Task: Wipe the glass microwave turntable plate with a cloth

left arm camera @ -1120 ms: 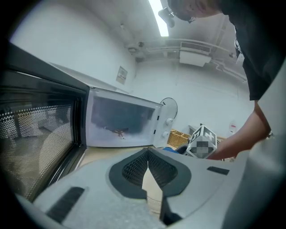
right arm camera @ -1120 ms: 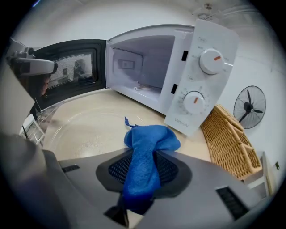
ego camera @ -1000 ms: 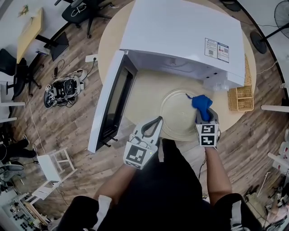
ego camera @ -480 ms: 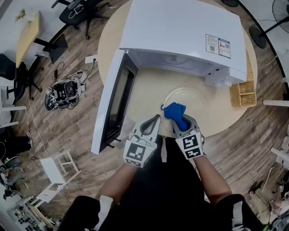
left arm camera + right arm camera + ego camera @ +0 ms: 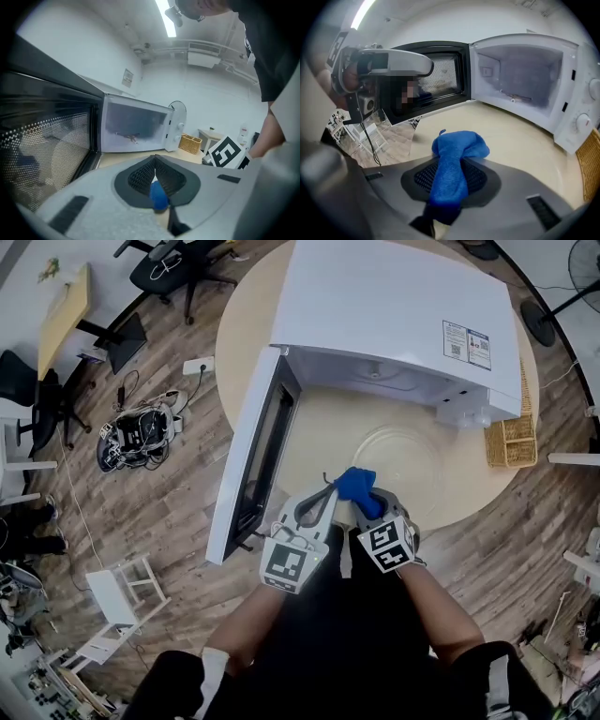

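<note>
The glass plate [image 5: 412,457] lies on the round bench [image 5: 319,437] before the open microwave [image 5: 394,315]. At its near edge the right tongs [image 5: 370,498] grip the blue cloth [image 5: 354,482]. The left tongs [image 5: 328,491] are closed just beside.

Right gripper [image 5: 453,161] clamps the cloth [image 5: 457,147]; left gripper [image 5: 154,161], alongside, seems closed.

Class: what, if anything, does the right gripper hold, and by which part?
The right gripper holds the blue cloth, clamped along its narrow gathered part. The bunched end sticks out beyond the jaw tips.
</note>
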`<state>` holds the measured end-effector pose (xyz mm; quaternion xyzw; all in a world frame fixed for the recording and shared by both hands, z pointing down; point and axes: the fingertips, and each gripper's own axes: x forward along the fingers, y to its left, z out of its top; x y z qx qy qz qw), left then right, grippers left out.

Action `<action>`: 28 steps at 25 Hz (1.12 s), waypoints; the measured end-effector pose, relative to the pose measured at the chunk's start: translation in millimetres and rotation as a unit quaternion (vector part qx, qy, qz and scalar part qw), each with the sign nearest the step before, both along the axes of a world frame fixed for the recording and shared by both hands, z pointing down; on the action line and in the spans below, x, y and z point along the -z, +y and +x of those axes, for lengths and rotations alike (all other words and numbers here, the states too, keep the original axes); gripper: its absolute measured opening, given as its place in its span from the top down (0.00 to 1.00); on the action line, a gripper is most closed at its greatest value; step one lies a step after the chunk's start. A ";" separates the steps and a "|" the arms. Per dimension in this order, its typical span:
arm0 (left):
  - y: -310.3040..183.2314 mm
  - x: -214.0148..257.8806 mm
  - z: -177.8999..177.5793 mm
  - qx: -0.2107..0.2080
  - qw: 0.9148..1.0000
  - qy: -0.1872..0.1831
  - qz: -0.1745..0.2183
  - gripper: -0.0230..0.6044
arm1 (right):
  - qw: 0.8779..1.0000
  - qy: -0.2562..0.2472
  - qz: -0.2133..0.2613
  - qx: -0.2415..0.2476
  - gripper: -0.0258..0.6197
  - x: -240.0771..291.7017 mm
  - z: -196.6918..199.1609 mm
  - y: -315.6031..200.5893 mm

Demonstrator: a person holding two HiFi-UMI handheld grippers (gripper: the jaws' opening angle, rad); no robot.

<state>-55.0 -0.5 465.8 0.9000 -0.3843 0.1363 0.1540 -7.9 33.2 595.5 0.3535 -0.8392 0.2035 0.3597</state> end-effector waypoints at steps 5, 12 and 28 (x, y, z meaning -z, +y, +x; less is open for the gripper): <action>-0.8 2.4 -2.0 -0.010 1.000 0.013 -0.002 0.95 | 1.000 0.010 -0.003 -0.006 0.80 -1.0 0.1 -0.9; -1.3 3.9 6.0 -0.037 0.999 0.024 0.004 0.95 | 0.999 0.027 0.003 -0.029 0.80 -2.1 16.4 0.4; 0.7 1.9 38.9 -0.037 0.999 0.032 -0.008 0.95 | 0.995 0.054 0.011 -0.085 0.79 -6.2 106.9 -10.5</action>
